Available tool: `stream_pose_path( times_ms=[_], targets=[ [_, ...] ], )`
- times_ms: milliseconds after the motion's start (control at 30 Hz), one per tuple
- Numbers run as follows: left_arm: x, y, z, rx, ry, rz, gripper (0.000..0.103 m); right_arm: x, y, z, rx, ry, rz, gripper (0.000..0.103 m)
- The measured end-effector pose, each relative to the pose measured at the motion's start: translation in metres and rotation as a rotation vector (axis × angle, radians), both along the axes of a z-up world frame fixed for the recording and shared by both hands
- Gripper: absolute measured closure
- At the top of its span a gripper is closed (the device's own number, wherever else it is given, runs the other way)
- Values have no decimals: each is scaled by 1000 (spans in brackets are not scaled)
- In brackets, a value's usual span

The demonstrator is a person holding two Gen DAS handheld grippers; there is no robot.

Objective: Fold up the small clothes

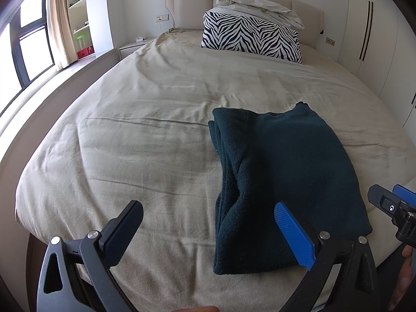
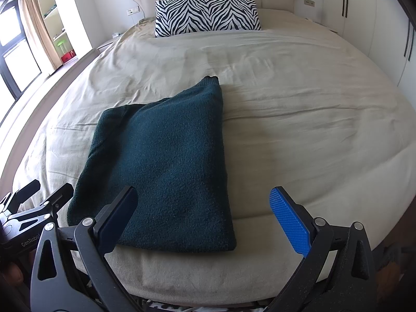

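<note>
A dark green knitted garment lies folded into a rough rectangle on the beige bed, near the foot edge. My left gripper is open, held above the bed just in front of the garment's near left corner, with nothing between its fingers. My right gripper is open too, hovering over the garment's near right corner and holding nothing. The right gripper also shows at the right edge of the left wrist view, and the left gripper at the lower left of the right wrist view.
A zebra-print pillow with a folded pale duvet on top sits at the headboard. White wardrobes line the right side, with a window and shelves at left. A hand shows at the lower right.
</note>
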State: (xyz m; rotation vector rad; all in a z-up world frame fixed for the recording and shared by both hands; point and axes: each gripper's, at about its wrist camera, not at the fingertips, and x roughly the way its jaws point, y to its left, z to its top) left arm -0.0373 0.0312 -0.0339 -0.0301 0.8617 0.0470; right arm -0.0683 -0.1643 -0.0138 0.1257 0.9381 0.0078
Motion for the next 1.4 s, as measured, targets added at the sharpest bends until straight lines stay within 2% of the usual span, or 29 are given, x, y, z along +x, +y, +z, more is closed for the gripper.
stream_pose_path(
  times_ms=[1400],
  targets=[
    [1,-2,-6,-3,10,-9,0,-1,-4,-5,1,6,1,0]
  ],
)
